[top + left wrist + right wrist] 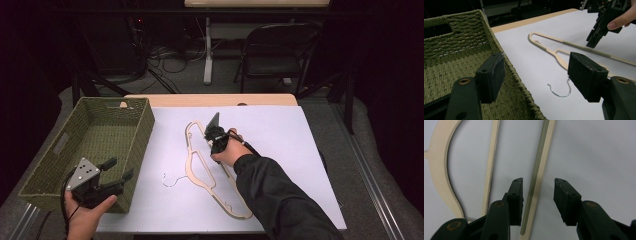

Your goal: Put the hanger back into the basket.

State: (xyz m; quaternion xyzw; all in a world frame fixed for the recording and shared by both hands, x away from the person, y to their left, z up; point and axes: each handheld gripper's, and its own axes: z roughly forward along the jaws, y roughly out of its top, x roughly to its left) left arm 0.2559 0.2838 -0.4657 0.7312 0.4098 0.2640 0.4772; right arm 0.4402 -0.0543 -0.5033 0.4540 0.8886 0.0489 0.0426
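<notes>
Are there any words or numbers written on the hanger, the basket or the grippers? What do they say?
None: no words, numbers or signs can be read anywhere.
The hanger is plain, with no print showing.
The basket is bare weave, with no label.
The left gripper and right gripper carry no lettering, just screws.

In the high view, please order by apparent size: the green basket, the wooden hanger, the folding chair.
1. Green basket, the largest.
2. Wooden hanger, long yet thin.
3. Folding chair, the smallest here, but it stands farther from the camera, so its true size is unsure.
</notes>
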